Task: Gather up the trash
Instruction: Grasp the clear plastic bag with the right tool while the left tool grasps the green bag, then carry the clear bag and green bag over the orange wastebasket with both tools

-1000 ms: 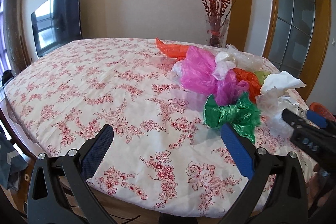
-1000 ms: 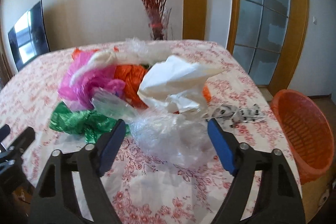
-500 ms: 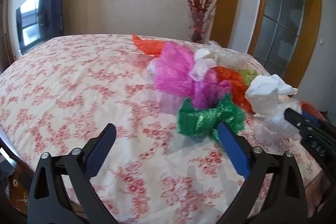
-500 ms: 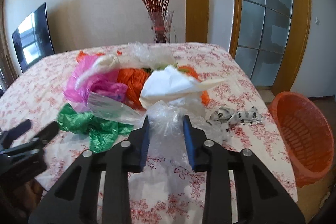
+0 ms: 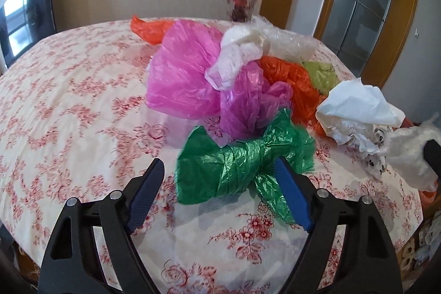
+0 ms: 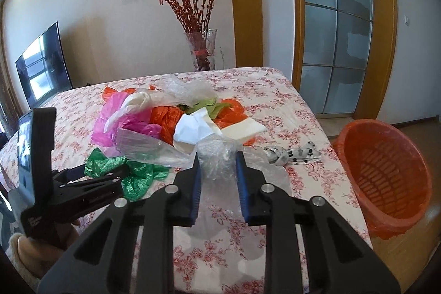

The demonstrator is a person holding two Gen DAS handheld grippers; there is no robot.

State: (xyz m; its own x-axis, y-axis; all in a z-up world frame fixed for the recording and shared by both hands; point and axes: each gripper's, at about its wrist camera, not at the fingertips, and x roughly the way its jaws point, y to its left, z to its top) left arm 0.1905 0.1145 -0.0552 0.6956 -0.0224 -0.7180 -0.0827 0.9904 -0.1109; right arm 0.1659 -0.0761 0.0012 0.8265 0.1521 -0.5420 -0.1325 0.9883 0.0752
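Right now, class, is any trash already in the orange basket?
No. The orange basket shows only its bare slotted wall and floor in the right wrist view.

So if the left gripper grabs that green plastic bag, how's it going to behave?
The green bag looks thin and crinkled, so probably very light and floppy, crushing between the left gripper fingers. Its twisted middle likely gives the firmest hold; loose ends may trail.

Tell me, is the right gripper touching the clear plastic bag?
Touching. In the right wrist view, the right gripper pinches the clear plastic bag between both blue pads.
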